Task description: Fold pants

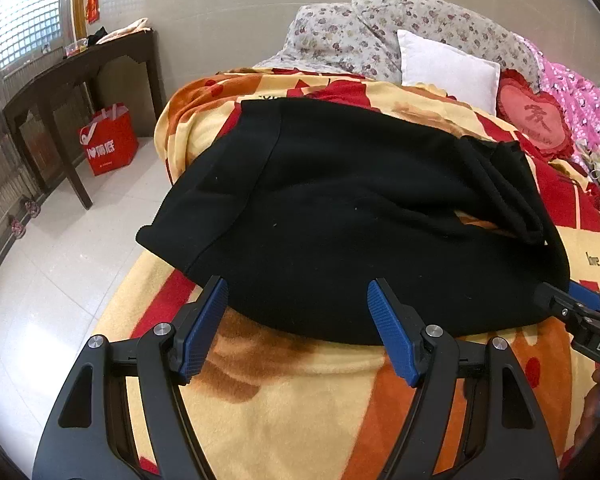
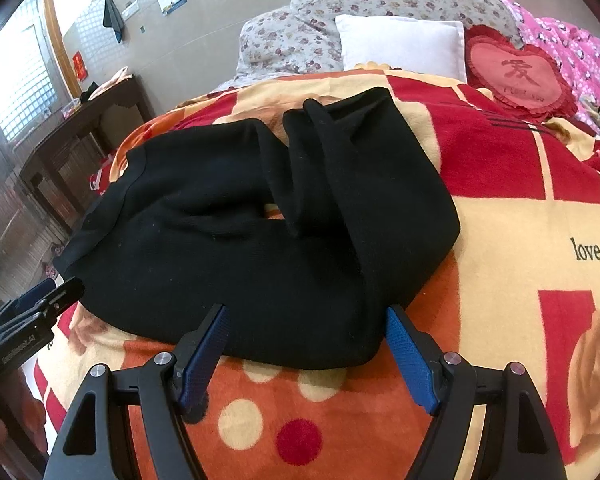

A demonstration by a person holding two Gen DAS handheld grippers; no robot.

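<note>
The word "love" is printed on the blanket (image 2: 500, 240), right side. "DAS" appears on the right gripper (image 1: 568, 300), lower right edge.

The pants (image 1: 340, 208) hide part of the blanket (image 1: 292, 400) beneath.

Daylight enters through a glass-block window (image 1: 28, 12) at upper left. Below it a dark wooden side table (image 1: 80, 68) stands on pale floor tiles (image 1: 60, 260), a red shopping bag (image 1: 110, 140) underneath. The wall (image 1: 228, 28) is beige.
</note>
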